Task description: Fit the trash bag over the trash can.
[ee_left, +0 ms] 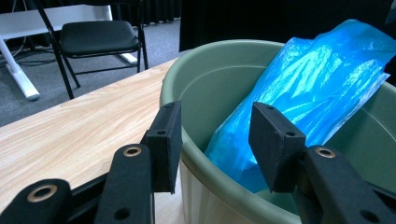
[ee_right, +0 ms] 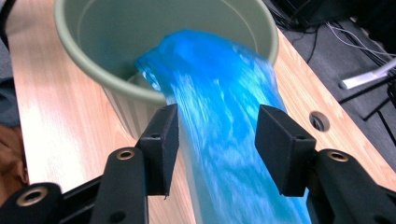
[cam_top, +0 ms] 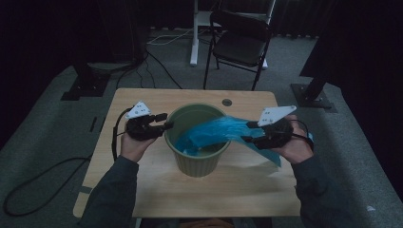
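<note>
I see a green bin (cam_top: 197, 142) standing in the middle of the wood table (cam_top: 142, 190). A blue bag (cam_top: 214, 133) lies half in the bin and hangs out over the rim toward my right side.

My left gripper (cam_top: 164, 122) is at the bin's left rim. Its jaws are apart, one outside the rim and one inside, not pinching it.

My right gripper (cam_top: 249, 133) is by the bin's right side. Its jaws are apart too, and the bag runs between them. They do not squeeze it.

A black chair (cam_top: 240, 42) stands behind the table.
</note>
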Motion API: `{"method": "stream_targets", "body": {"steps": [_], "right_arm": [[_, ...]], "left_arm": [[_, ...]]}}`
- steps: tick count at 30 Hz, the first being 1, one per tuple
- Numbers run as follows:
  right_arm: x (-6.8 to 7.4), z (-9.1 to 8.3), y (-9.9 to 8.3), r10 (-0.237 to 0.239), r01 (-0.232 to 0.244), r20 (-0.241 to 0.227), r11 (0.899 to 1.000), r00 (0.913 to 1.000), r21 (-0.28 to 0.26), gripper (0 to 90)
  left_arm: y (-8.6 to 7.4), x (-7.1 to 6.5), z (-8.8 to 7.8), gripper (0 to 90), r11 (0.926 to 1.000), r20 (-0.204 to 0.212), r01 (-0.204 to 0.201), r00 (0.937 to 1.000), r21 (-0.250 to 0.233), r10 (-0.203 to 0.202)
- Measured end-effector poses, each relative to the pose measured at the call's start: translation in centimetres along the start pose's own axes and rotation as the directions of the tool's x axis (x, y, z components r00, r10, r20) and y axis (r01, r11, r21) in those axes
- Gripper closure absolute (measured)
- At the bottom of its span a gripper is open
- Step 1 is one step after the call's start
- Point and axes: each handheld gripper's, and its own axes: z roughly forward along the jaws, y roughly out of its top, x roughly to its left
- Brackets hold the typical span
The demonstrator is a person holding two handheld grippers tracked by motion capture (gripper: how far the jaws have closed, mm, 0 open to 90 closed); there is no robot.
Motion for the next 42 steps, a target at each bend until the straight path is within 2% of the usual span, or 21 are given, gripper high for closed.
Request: {"method": "stream_targets", "body": {"steps": [5, 6, 11, 17, 18, 22, 26, 33, 42], "right_arm": [[0.1, 0.0, -1.0, -0.001, 0.001, 0.022, 1.0, 0.9997, 0.018, 45.5], [0.2, 0.1, -1.6, 0.003, -0.005, 0.037, 0.999, 0.9993, 0.035, 44.7], [0.1, 0.4, -2.8, 0.031, -0.033, 0.048, 0.998, 0.9984, 0.045, 43.5], [0.2, 1.2, -3.7, 0.037, -0.041, 0.059, 0.997, 0.9976, 0.062, 46.0], [0.1, 1.5, -4.0, 0.038, -0.042, 0.06, 0.997, 0.9975, 0.06, 53.0], [-0.1, 1.7, -4.1, 0.039, -0.043, 0.069, 0.997, 0.9969, 0.063, 69.3], [-0.3, 1.7, -4.0, 0.051, -0.055, 0.076, 0.997, 0.9958, 0.056, 80.6], [-0.5, 1.8, -3.0, 0.035, -0.039, 0.091, 0.998, 0.9953, 0.044, 89.8], [-0.9, 2.1, -0.9, 0.012, -0.014, 0.083, 1.0, 0.9965, 0.024, 90.0]], "left_arm": [[0.2, 0.0, 0.0, 54.4, 1.0, 0.001, 0.001, 1.0, 0.0, -0.001], [0.3, 0.0, 0.0, 54.4, 1.0, 0.001, -0.001, 1.0, -0.001, 0.001], [0.4, 0.0, 0.0, 54.4, 1.0, 0.004, -0.003, 1.0, -0.003, 0.003], [0.5, -0.2, 0.1, 54.7, 1.0, 0.014, -0.005, 0.9999, -0.002, 0.005], [0.6, -0.3, 0.2, 54.9, 1.0, 0.02, -0.007, 0.9998, -0.001, 0.007], [0.7, -0.3, 0.2, 55.1, 1.0, 0.027, -0.008, 0.9996, -0.002, 0.008], [0.6, -0.4, 0.2, 55.1, 1.0, 0.029, -0.01, 0.9995, 0.0, 0.01], [0.8, -0.6, 0.2, 54.8, 0.9998, 0.031, -0.017, 0.9994, -0.005, 0.017], [1.2, -1.4, 0.7, 53.7, 0.9992, 0.051, -0.039, 0.9979, -0.007, 0.04]]}}
